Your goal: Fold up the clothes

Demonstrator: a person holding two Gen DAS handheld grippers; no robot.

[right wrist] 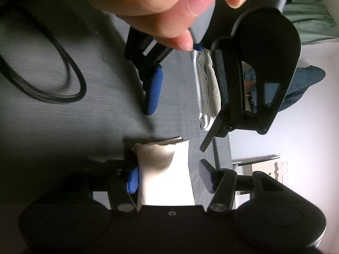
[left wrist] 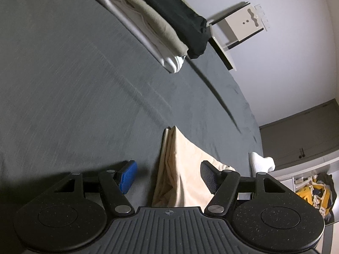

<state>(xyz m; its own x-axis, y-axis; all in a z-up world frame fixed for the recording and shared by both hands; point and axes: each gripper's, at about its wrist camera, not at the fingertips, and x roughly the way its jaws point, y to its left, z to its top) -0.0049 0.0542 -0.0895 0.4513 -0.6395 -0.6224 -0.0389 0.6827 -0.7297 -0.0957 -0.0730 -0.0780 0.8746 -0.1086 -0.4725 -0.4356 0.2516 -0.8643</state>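
Both claws are spread, so nothing is pinched: left gripper (left wrist: 168, 174) and right gripper (right wrist: 168, 178) straddle the folded cream cotton garment (left wrist: 180, 169). Close squarely on all layers before lifting.

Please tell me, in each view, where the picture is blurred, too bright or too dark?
Left wrist view: the grey bed cover shows streaky motion blur, and the fisheye lens bends the bed edge. Right wrist view: the cream cloth between the right gripper fingers is overexposed to white, the gripper body is nearly black, and the hand is close and soft.
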